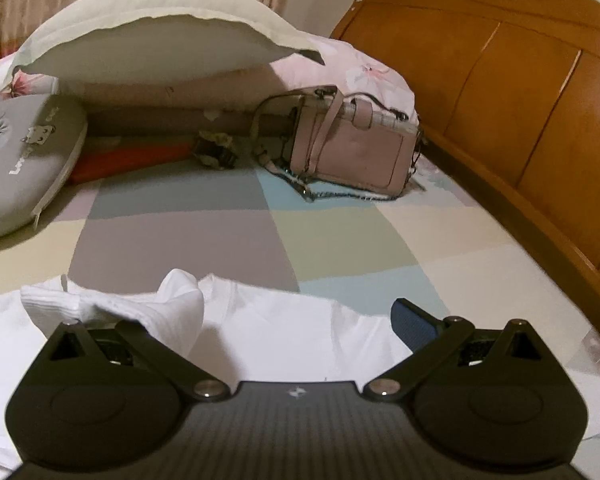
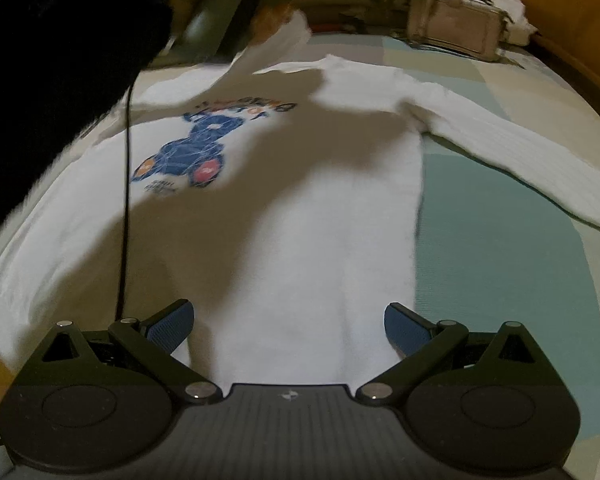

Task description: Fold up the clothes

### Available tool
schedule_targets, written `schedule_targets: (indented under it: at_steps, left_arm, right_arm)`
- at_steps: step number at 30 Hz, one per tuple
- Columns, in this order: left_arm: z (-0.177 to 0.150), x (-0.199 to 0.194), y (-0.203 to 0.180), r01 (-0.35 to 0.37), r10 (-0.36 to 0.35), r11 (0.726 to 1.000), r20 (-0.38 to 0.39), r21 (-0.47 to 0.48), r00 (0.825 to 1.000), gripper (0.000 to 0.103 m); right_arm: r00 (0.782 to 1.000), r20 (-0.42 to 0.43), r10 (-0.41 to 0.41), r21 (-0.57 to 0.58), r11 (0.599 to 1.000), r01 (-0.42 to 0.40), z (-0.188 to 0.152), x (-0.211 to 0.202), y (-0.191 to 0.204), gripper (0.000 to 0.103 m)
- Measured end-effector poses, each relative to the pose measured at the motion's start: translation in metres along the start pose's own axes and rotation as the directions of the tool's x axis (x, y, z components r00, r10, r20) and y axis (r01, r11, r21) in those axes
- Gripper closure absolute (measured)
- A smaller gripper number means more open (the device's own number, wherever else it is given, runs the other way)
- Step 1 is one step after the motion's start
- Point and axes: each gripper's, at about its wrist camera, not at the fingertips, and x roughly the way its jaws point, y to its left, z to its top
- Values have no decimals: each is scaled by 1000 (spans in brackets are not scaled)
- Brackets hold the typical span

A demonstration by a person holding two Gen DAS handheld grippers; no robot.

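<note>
Sweater (image 2: 320, 184), white, with a blue print at centre left of the right wrist view, spread flat on the bed (image 2: 500, 240); one sleeve (image 2: 520, 152) stretched toward the right edge, the other apparently lifted at upper centre. Folding judged barely begun: body unfolded, both sleeves and halving left. Left gripper (image 1: 300, 320) spread, white ribbed cloth draped over its left finger, not pinched as far as shown. Right gripper (image 2: 288, 328) spread, empty, low over the hem. Handbag (image 1: 352, 148), pink, upper centre of the left wrist view, lying on its side, contents hidden. Pillow (image 1: 24, 160), grey, at left edge.
</note>
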Motion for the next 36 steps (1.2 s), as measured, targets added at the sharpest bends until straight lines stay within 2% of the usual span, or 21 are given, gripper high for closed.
schedule_targets:
  at_steps: [4,7,19,25,27,29,32,34,36]
  left_arm:
    - [-21,8,-17,-29,29,996,3,86,1000,3]
    - [-33,13,-28,-39,37,987,10,156,999,3]
    - [-45,18,-38,-7,5,977,8,215,1000,3]
    - [-60,19,-45,9,2,948,-33,317,999,2]
    - [-65,13,-44,32,-23,940,-32,340,999,2]
    - [-67,6,-37,87,-76,941,-46,327,996,2]
    - [-68,-3,-20,181,-161,950,-97,256,982,1]
    - [-69,-9,-11,202,-183,953,-103,224,978,1]
    - [-66,-11,-6,187,-172,961,-88,202,981,1]
  right_arm:
    - [1000,25,13,47,999,-15,3,0,-7,0]
    - [999,46,-6,34,999,4,5,1,-2,0]
    - [999,32,-19,23,1000,18,5,7,3,0]
    - [999,29,-26,24,999,25,7,8,3,0]
    - [999,30,-26,29,999,25,8,8,2,0]
    - [999,28,-25,34,999,24,9,8,0,0]
    - [999,32,-26,37,999,25,10,6,-1,0]
    - [999,42,-24,38,999,23,11,3,-2,0]
    - [999,49,-23,41,999,21,10,1,-4,0]
